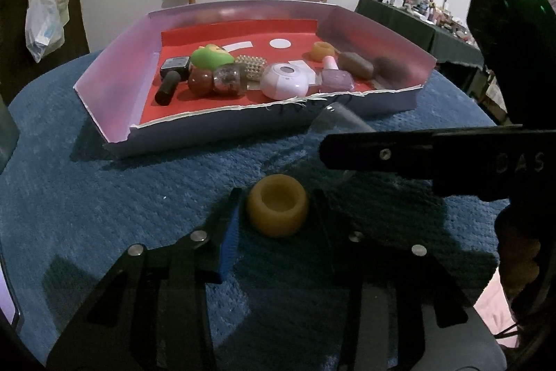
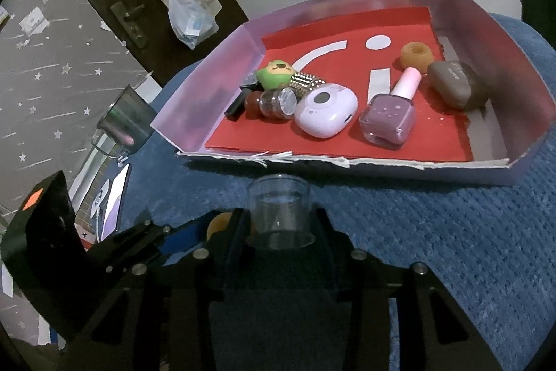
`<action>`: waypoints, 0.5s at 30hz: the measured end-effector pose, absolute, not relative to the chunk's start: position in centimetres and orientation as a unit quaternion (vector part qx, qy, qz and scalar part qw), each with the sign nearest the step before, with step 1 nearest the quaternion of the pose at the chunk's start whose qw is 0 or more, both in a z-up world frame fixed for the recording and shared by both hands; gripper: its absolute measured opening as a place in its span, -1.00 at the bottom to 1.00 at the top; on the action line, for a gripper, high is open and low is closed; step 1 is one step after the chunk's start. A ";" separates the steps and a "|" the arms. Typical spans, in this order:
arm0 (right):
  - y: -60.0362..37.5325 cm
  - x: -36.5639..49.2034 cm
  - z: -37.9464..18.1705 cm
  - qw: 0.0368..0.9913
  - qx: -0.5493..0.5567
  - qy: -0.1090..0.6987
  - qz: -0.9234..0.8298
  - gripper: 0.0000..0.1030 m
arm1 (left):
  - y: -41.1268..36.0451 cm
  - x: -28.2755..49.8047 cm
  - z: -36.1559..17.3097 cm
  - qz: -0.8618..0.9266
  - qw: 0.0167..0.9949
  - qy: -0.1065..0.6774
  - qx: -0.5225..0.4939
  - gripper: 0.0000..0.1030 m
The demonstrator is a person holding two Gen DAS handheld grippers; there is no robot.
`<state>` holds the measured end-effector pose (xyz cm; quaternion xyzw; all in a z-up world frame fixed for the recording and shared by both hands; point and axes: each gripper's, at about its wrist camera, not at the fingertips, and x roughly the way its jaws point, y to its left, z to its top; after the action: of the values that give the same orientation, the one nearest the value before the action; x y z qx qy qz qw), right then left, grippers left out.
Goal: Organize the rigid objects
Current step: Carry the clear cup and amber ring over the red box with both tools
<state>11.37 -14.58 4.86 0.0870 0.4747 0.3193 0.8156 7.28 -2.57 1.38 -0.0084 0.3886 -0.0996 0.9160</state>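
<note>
A: Through the left wrist camera, we are seeing our left gripper (image 1: 276, 214) clamping its fingers on a small amber-yellow waxy ring-shaped cup (image 1: 277, 210) that is sitting on the blue textured cloth (image 1: 104, 197).

B: Beyond it, the shallow cardboard tray with pale purple walls and a red floor (image 1: 114, 72) is lying on the cloth. Our right gripper's black body (image 1: 417, 152) is crossing in from the right, standing between us and the tray's front wall.

A: Inside the tray we are making out a white rounded earbud case (image 1: 285, 80), a lilac nail polish bottle (image 1: 335, 77) and a second amber ring (image 1: 323, 51).

B: Switching to the right wrist camera, our right gripper (image 2: 279, 225) is pinching a clear plastic cylindrical cup (image 2: 279, 214), which is standing upright just before the tray's torn front edge (image 2: 312, 159).

A: The tray's front wall is rising directly ahead. To the left, we are glimpsing the amber cup (image 2: 219, 223) behind our own finger.

B: A brown oval case (image 2: 451, 86) is lying near the tray's right wall.
</note>
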 end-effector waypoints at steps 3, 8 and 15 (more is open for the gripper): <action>-15.3 11.0 5.1 0.818 0.092 0.471 0.316 -0.19 | -2.4 7.1 1.4 -0.103 0.915 0.389 -0.013 -0.30; -16.6 10.2 5.2 0.821 0.101 0.470 0.309 -0.20 | -2.2 6.7 1.5 -0.106 0.914 0.390 -0.021 -0.30; -17.9 8.8 4.8 0.819 0.101 0.477 0.302 -0.20 | -2.0 5.9 1.7 -0.109 0.913 0.391 -0.029 -0.30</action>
<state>8.76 -17.91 4.78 0.1012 0.4766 0.3022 0.8193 5.91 -2.00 1.66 -0.0286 0.3910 -0.1094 0.9134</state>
